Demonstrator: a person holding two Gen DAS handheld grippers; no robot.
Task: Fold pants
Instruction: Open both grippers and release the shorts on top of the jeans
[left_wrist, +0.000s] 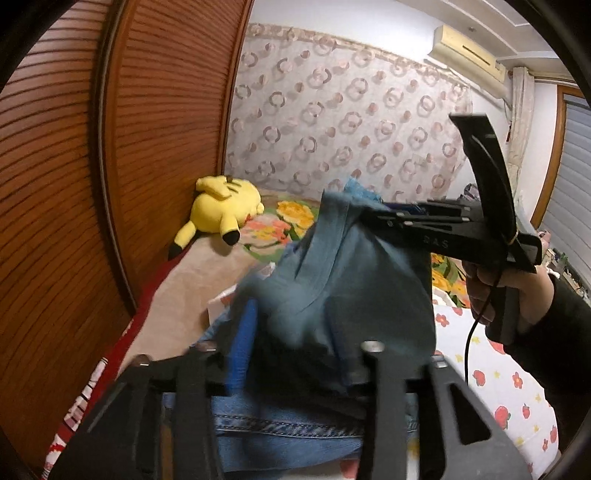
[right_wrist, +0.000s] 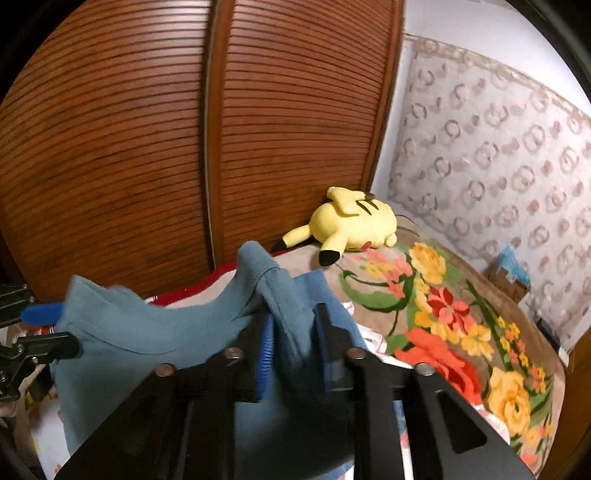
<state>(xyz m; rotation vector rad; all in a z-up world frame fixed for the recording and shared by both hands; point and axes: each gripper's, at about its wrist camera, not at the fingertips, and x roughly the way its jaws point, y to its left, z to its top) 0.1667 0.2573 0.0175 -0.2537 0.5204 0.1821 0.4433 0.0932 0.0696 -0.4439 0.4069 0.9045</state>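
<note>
- The left gripper (left_wrist: 295, 354) is nearly closed, its blue-padded fingers (left_wrist: 242, 347) pinching a bunched edge of the teal pants (left_wrist: 351, 280), which are lifted above the bed.
- Just under that grip lies a pair of blue jeans (left_wrist: 280, 432), stitched hem showing, partly hidden by the gripper's black frame.
- The right gripper (right_wrist: 291, 347) is likewise clamped almost shut on a fold of the same teal pants (right_wrist: 147, 332); the cloth rises in a peak between its fingers and sags off to the left, toward the other gripper (right_wrist: 40, 325) at the frame edge.
- From the left wrist view, the right gripper (left_wrist: 369, 216) comes in from the side, gripping the top corner of the pants, with the person's right hand (left_wrist: 495, 291) on its handle and a black cable hanging from it.
- The held-up fabric blocks much of the bed behind it.
- Past the pants, a floral blanket (right_wrist: 454, 325) with orange, red and yellow flowers covers the bed.
- Farther back, a yellow Pikachu plush (right_wrist: 351, 225) lies on its side against the slatted wooden wardrobe doors (right_wrist: 147, 129).
- At the far end hangs a patterned curtain (left_wrist: 351, 118) with ring and dot motifs, and an air conditioner (left_wrist: 469, 51) sits high on the wall.
</note>
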